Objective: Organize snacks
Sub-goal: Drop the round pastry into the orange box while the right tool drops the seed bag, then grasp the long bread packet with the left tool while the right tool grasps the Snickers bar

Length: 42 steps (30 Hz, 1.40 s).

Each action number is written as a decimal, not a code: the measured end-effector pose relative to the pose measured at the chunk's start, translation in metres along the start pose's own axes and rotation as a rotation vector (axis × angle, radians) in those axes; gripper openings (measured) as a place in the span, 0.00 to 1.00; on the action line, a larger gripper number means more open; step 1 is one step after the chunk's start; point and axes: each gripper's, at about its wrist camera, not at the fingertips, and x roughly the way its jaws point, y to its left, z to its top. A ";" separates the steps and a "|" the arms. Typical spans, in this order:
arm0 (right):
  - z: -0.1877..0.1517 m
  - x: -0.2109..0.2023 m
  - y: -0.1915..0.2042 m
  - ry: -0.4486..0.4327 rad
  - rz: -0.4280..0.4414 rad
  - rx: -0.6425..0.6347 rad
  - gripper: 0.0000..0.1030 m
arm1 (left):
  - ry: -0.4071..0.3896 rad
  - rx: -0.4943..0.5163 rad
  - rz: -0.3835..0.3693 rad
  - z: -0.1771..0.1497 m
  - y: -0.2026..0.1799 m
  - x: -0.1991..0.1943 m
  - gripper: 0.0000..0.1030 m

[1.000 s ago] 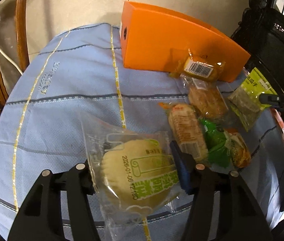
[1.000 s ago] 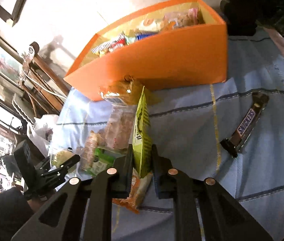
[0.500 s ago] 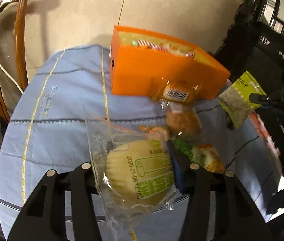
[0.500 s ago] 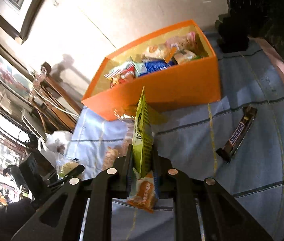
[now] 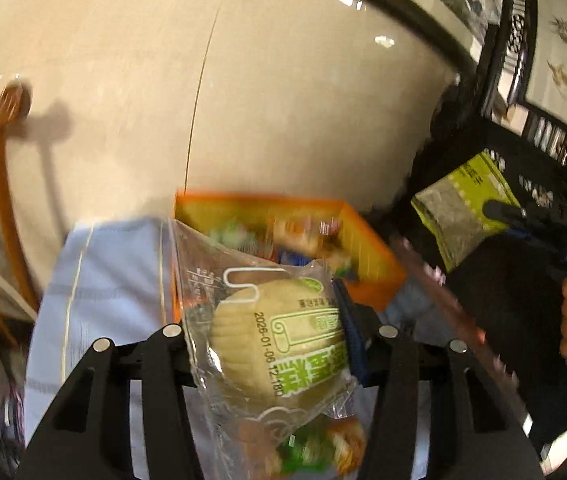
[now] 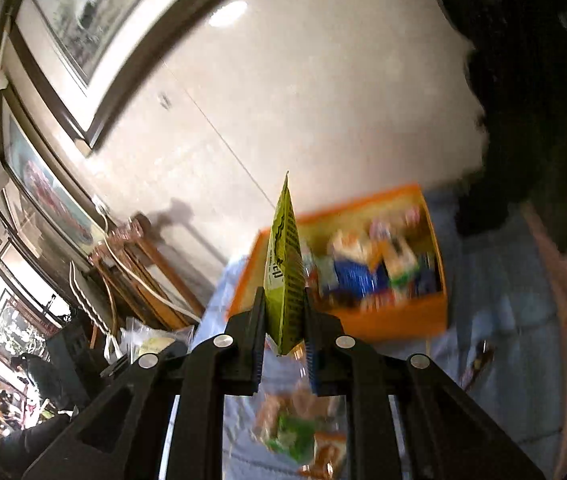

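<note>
from the left wrist view: left gripper (image 5: 271, 332) pinching a round pastry in a clear wrapper (image 5: 279, 344), fingers pressed against both sides of the cake, the loose plastic sticking up ahead of them. lifted clear of the blue tablecloth (image 5: 111, 280), with the orange box (image 5: 375, 264) just beyond and partly hidden behind the wrapper; blurred packets already inside. more snacks lying on the cloth below the grip, green and orange (image 5: 315, 448), too smeared to name. off to the right, the right gripper (image 5: 499, 212) clamped on a yellow-green packet (image 5: 463, 212), held high and well apart from the pastry. from the right wrist view: right gripper (image 6: 283, 320) squeezed onto that same packet (image 6: 283, 276), seen edge-on and upright between the fingers, its top corner above the near wall of the box (image 6: 383, 324). box fairly full (image 6: 375, 268) — room looks tightest at the right end. a few wrapped snacks on the cloth below (image 6: 299, 436), and a dark bar further right (image 6: 479, 360), blurred. judged as the carry toward the box, both loads airborne. best done one at a time rather than together: bring each item over the open top, lower until it sits among the others, then release — not from height, since the pastry is soft and could crack. worth keeping the left squeeze light, and aiming the flat packet down along a wall where a thin gap is likelier.
</note>
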 end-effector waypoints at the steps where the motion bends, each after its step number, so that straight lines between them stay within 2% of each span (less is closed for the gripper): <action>1: 0.010 -0.001 0.005 -0.012 0.000 -0.014 0.16 | -0.022 0.007 -0.006 0.019 -0.004 0.002 0.48; 7: 0.071 0.015 0.024 -0.047 -0.057 -0.100 0.16 | -0.112 0.084 0.019 0.099 -0.024 0.025 0.48; 9: 0.090 0.031 0.021 -0.053 -0.072 -0.103 0.17 | -0.112 0.078 0.047 0.117 -0.024 0.044 0.50; 10: 0.097 0.041 0.017 -0.043 -0.073 -0.100 0.19 | -0.106 0.058 0.047 0.125 -0.021 0.057 0.61; 11: 0.100 0.056 0.008 -0.027 -0.101 -0.101 0.30 | -0.097 0.043 0.035 0.127 -0.017 0.067 0.93; 12: 0.099 0.066 -0.001 -0.018 -0.161 -0.095 0.58 | -0.064 0.030 0.056 0.126 -0.012 0.084 0.96; 13: 0.097 0.072 -0.007 -0.004 -0.211 -0.083 0.69 | -0.014 0.023 0.097 0.120 -0.007 0.099 0.96; 14: 0.091 0.077 -0.017 0.017 -0.248 -0.064 0.71 | 0.026 0.020 0.105 0.115 -0.003 0.108 0.96; 15: 0.085 0.077 -0.025 0.026 -0.239 -0.049 0.71 | 0.067 0.021 0.102 0.104 0.000 0.115 0.96; 16: 0.078 0.076 -0.031 0.030 -0.235 -0.040 0.71 | 0.073 0.033 0.092 0.094 0.003 0.115 0.96; 20: 0.032 0.070 -0.065 0.086 -0.354 0.001 0.75 | 0.109 0.071 0.096 0.050 0.012 0.108 0.96; 22: 0.005 0.069 -0.078 0.117 -0.438 0.011 0.82 | 0.129 0.050 0.098 0.021 0.020 0.097 0.96; 24: -0.033 0.068 -0.095 0.151 -0.550 0.029 0.94 | 0.148 0.042 0.103 -0.008 0.022 0.085 0.96; 28: -0.094 0.073 -0.122 0.249 -0.711 0.086 0.94 | 0.230 0.063 0.130 -0.078 0.023 0.068 0.96; 30: -0.118 0.083 -0.134 0.331 -0.728 0.093 0.94 | 0.288 0.084 0.171 -0.111 0.021 0.068 0.96; 33: -0.130 0.089 -0.140 0.361 -0.759 0.103 0.93 | 0.343 0.072 0.200 -0.143 0.022 0.079 0.96; 37: -0.131 0.101 -0.134 0.387 -0.784 0.059 0.92 | 0.378 0.099 0.274 -0.159 0.018 0.096 0.96; 40: -0.132 0.111 -0.126 0.425 -0.790 -0.009 0.92 | 0.457 0.091 0.322 -0.172 0.027 0.116 0.96; 42: -0.135 0.118 -0.120 0.437 -0.786 -0.049 0.92 | 0.434 0.068 0.311 -0.176 0.030 0.115 0.96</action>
